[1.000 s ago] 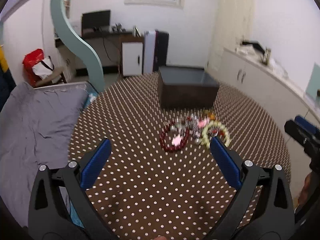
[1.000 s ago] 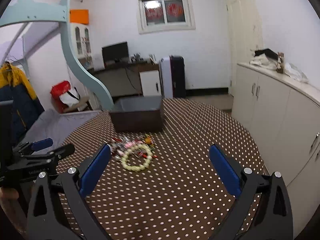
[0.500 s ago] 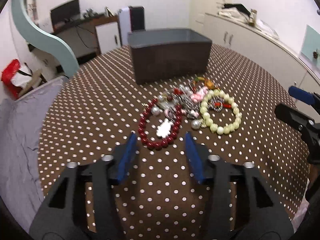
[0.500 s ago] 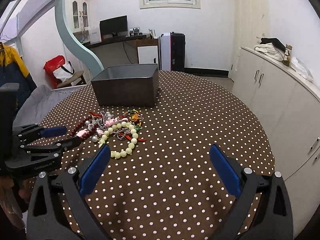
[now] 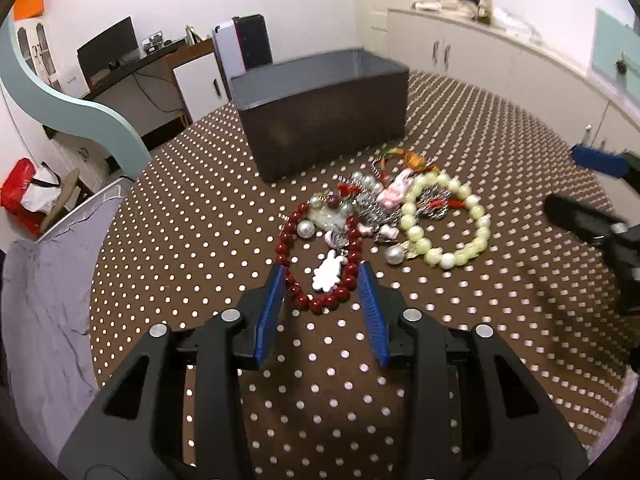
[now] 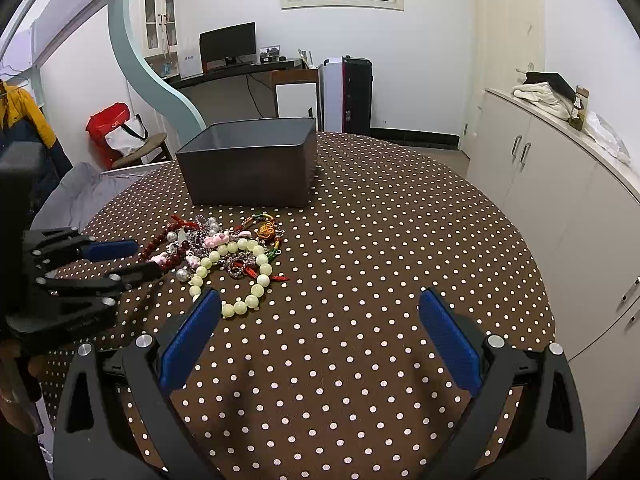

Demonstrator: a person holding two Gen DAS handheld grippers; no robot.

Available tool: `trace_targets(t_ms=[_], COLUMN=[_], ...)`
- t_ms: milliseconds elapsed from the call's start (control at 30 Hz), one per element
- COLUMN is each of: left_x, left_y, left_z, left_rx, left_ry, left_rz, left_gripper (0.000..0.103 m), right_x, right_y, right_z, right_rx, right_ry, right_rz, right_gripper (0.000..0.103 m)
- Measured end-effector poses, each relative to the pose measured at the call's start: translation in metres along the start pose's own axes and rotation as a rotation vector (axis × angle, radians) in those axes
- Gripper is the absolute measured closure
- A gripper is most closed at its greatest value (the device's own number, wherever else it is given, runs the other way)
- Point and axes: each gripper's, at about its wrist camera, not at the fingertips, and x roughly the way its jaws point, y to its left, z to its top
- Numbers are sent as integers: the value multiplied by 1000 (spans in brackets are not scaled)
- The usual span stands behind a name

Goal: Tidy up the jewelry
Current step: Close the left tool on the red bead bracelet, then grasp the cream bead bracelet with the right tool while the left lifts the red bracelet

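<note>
A heap of jewelry lies mid-table: a red bead bracelet [image 5: 280, 248] [image 6: 154, 242] with a white charm [image 5: 328, 276] inside its loop, a pale green bead bracelet [image 5: 480, 232] [image 6: 260, 276], and tangled chains with pink charms [image 5: 396, 196]. Behind the heap stands an open dark box [image 5: 324, 120] [image 6: 248, 176]. My left gripper [image 5: 322, 276] [image 6: 148, 257] is half narrowed, its tips on either side of the red bracelet's near end, with no clear press on the beads. My right gripper [image 6: 320, 312] [image 5: 560, 180] is wide open over bare cloth, just right of the pale bracelet.
The round table wears a brown polka-dot cloth [image 6: 380, 240]. Grey bedding [image 5: 40, 280] lies past its left edge. White cabinets [image 6: 560, 184] run along the right. A desk with a monitor [image 6: 228, 44] stands at the far wall.
My left gripper's jaws went from wide to half narrowed, and it moved forward and down to the red bracelet. The right gripper came lower and closer to the heap, then stayed put.
</note>
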Motion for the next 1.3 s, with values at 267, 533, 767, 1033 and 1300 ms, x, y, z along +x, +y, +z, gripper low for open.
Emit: trace_targets(t_ms=[267,533,767,1033,1300], left_x=[-2,19,23,28,31], left_y=[-9,-13,-6,-2,-4], left_z=[7,10,13,8,7], left_rx=[27,12,23,26,-10], left_ry=[-4,44,66,105,55], left_rz=[-110,-100,-114,-146,-120], left_gripper=[68,69,75,79,95], right_x=[4,6,10,13,15], right_y=[0,-3,-1,-1,6], right_z=[0,-1,0,0,0], right_rx=[4,9,4,0,-27], right_ry=[6,13,26,36,43], right_rz=[-1,3,15,16,12], right_gripper=[8,8,8,8,8])
